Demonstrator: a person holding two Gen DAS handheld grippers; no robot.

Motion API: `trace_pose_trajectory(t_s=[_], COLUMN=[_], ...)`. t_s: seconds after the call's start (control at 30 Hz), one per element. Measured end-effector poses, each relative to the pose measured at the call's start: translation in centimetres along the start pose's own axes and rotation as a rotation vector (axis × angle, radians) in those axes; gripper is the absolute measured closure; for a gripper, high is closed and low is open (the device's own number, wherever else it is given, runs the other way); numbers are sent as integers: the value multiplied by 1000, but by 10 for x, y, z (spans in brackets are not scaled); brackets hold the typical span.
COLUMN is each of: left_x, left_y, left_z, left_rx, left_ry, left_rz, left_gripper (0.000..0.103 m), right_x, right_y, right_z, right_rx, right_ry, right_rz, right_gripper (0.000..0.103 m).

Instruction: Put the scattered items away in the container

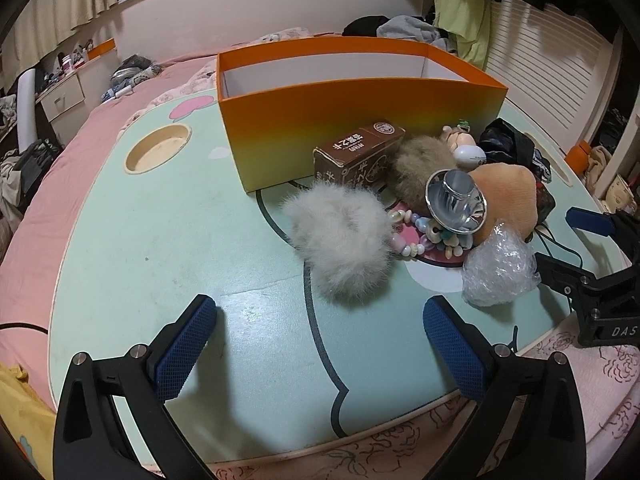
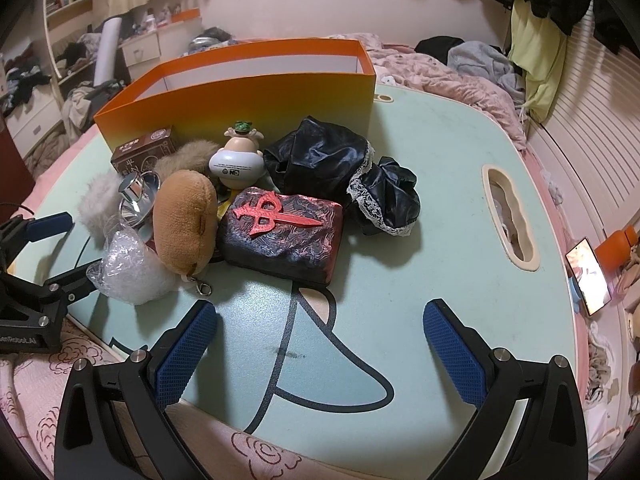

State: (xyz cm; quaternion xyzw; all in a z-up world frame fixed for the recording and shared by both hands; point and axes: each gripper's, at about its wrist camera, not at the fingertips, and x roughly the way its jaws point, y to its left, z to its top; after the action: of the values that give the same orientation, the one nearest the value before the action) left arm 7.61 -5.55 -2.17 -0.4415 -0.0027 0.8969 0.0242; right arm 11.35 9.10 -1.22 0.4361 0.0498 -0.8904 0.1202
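An orange box, open at the top, stands on the mint table. In front of it lies a pile: a white fur pom, a brown carton, a brown fur pom, a shiny metal cap, a tan plush, a bubble-wrap bundle, a bead bracelet, a figurine, a dark red-crested case and black lace-trimmed cloth. My left gripper is open and empty, short of the white pom. My right gripper is open and empty, short of the case.
The round table lies on a pink bed, with a cup recess at left and a slot at right. A phone and an orange bottle lie off the right edge. Clothes are heaped behind.
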Motion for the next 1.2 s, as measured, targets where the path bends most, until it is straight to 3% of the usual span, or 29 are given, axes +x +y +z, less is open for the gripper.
trace_pose_trajectory(t_s=[0.77, 1.2], left_x=[-6, -4], left_y=[-1, -6], left_z=[-3, -3], left_rx=[11, 26], left_ry=[-35, -33], left_rz=[-62, -47], left_gripper=[0, 0], right_x=[0, 0], right_y=[0, 1], right_z=[-1, -1], right_rx=[10, 14], right_ry=[1, 1], right_rz=[-9, -12], right_gripper=[0, 0])
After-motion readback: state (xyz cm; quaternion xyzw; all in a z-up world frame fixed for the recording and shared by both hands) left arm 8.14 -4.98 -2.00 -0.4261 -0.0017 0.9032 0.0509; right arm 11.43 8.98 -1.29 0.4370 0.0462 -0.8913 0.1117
